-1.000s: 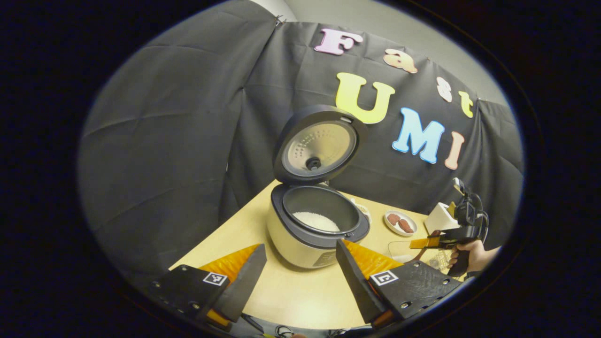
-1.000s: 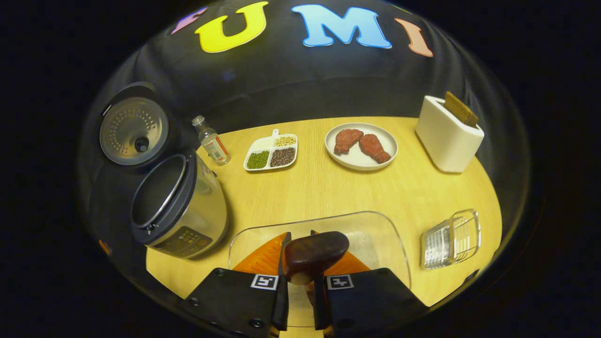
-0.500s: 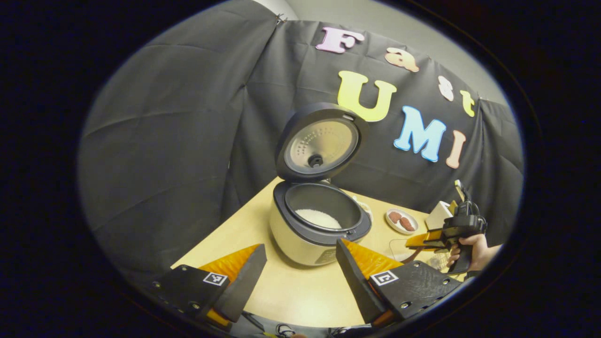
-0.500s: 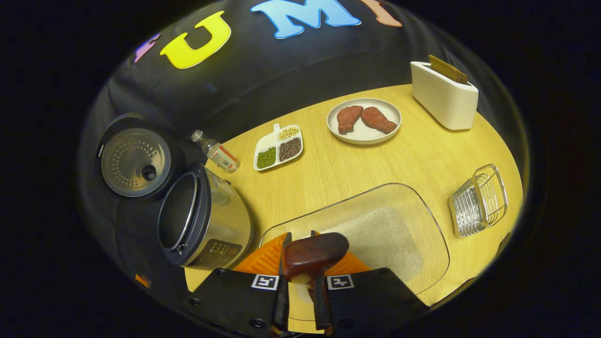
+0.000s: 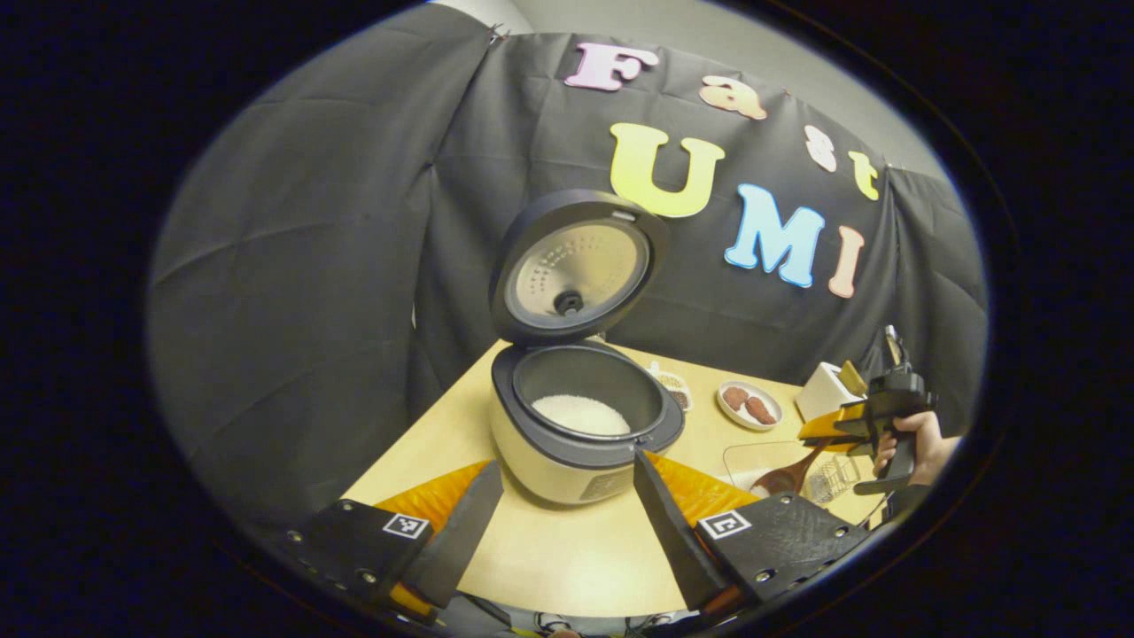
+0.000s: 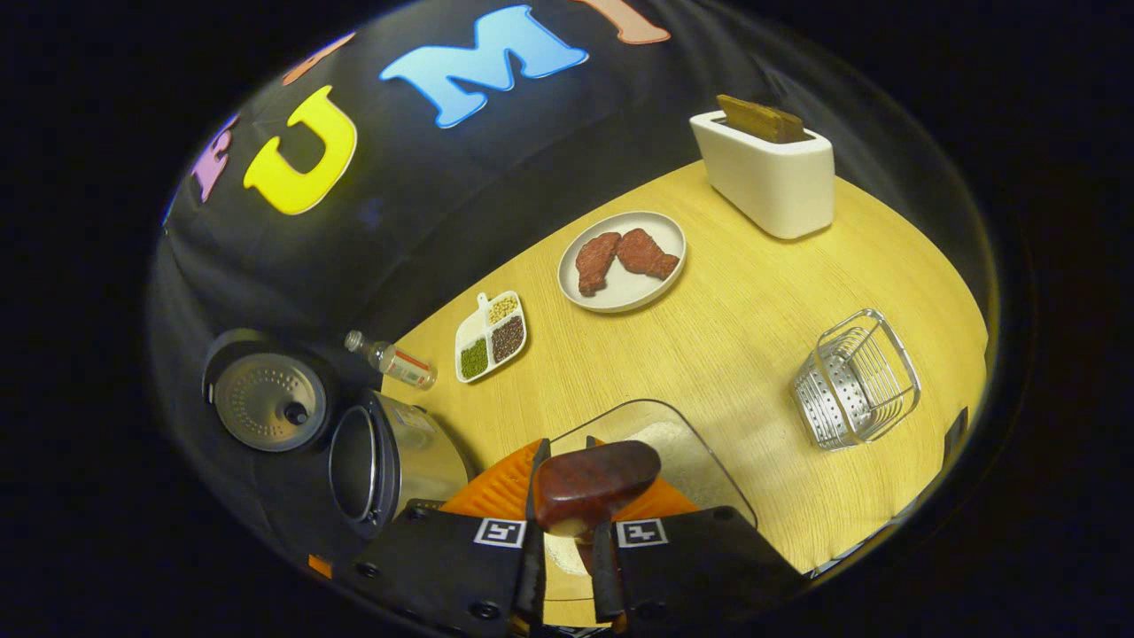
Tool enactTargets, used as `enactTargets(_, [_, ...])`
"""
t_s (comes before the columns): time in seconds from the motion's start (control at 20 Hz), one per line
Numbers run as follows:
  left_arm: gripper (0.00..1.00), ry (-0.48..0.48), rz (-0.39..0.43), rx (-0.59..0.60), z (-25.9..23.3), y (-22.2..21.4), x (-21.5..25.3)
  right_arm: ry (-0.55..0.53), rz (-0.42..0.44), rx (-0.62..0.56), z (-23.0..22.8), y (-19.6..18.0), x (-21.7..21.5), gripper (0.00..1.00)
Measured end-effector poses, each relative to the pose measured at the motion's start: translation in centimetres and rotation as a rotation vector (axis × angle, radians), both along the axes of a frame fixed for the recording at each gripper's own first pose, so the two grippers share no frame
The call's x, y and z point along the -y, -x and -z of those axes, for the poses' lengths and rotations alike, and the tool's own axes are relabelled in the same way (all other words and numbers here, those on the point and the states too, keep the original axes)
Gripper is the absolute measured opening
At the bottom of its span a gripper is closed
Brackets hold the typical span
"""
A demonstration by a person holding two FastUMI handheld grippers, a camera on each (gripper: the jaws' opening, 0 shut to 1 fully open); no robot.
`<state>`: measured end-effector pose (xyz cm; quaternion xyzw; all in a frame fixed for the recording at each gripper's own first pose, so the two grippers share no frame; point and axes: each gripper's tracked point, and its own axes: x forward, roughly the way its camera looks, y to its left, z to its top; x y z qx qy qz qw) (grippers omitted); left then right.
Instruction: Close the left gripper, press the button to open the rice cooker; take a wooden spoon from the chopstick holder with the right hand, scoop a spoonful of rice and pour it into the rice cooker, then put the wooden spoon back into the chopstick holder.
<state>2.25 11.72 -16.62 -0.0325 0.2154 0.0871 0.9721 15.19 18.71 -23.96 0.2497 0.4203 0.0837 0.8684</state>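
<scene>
**Right fingers hold the wooden spoon above the rice tray; rice cooker stands open**

My left gripper [image 5: 558,523] hangs over the near edge of the wooden table [image 5: 567,558] with its two fingers spread wide apart and nothing between them. Just beyond them stands the rice cooker [image 5: 580,434], its lid [image 5: 571,266] tipped up and back against the black cloth. White rice [image 5: 580,414] lies in the bottom of its dark inner pot.

My right gripper [image 6: 567,540] has its fingers closed on the handle of the wooden spoon [image 6: 592,483]; the dark bowl of the spoon sits right in front of the fingertips. In the left gripper view, I see that same gripper far off to the right, held by a hand [image 5: 917,443], with the spoon slanting down to the clear tray [image 5: 753,461].

In the right gripper view, the clear tray [image 6: 700,461] lies under the spoon, with rice spread on its floor. The cooker is to the left of it, its opening turned sideways to the camera. To the right stands a wire chopstick holder [image 6: 855,381]. Farther off are a plate of two reddish meat pieces [image 6: 622,261], a small divided dish of beans [image 6: 492,335], a little bottle lying on its side [image 6: 392,361], and a white toaster [image 6: 766,173] with a slice of bread in it.
</scene>
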Motion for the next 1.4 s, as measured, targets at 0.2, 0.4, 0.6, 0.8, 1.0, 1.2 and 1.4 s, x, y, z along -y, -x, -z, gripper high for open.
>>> enactTargets(0.2, [0.96,-0.018,-0.023,0.007,-1.6,-0.5,2.2,-0.102,0.043,-0.021,-1.2,0.0,2.5,0.23])
enactTargets(0.4, [0.96,-0.044,-0.084,0.036,-3.8,-0.2,5.1,-0.159,0.087,-0.075,-2.1,0.3,5.2,0.23])
enactTargets(0.6, [0.93,-0.067,-0.133,0.05,-4.8,0.8,8.2,-0.273,0.07,-0.083,-3.7,-1.1,6.0,0.23])
enactTargets(0.8, [0.94,-0.077,-0.223,0.058,-5.6,3.0,10.7,-0.365,0.067,-0.117,-4.6,-2.9,6.7,0.23])
enactTargets(1.0, [0.96,-0.099,-0.321,0.076,-6.5,6.4,12.9,-0.437,0.024,-0.144,-5.6,-4.1,6.3,0.23])
enactTargets(1.2, [0.94,-0.103,-0.338,0.086,-7.1,8.9,15.2,-0.485,-0.001,-0.174,-6.5,-5.0,5.0,0.23])
enactTargets(1.4, [0.94,-0.112,-0.334,0.111,-8.2,8.8,15.1,-0.558,0.031,-0.187,-8.4,-5.9,3.6,0.23])
